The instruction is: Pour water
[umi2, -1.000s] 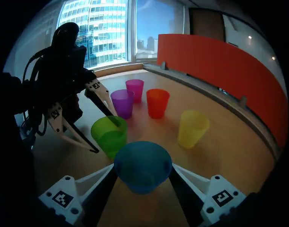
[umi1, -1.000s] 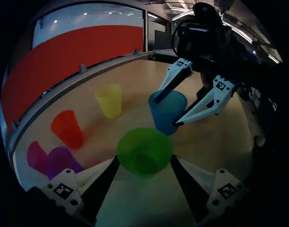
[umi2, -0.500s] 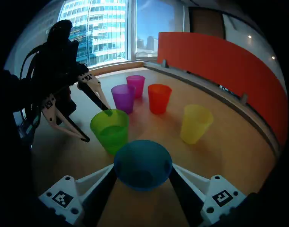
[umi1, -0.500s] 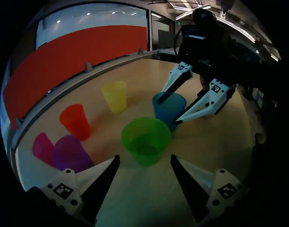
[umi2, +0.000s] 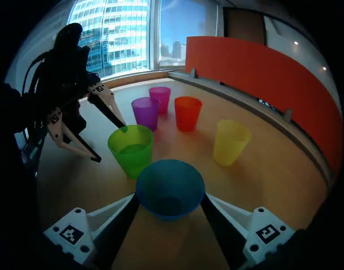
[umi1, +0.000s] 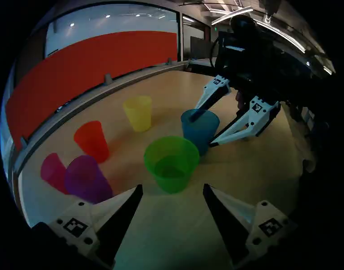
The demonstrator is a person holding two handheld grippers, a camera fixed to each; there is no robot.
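Wood table (umi2: 271, 180) by window. R gripper (umi2: 169, 196) clamped on blue cup (umi2: 169, 186), upright. L gripper (umi1: 172, 186) spread wide; green cup (umi1: 171, 163) just past its tips, touching neither. Farther out: yellow cup (umi2: 230, 141), orange cup (umi2: 187, 112), purple cup (umi2: 146, 112).

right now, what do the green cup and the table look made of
Green cup: probably translucent plastic, smooth; light glows through its wall. Table: pale wood or wood-look laminate, satin finish; even tan tone with soft sheen, so I cannot tell which.
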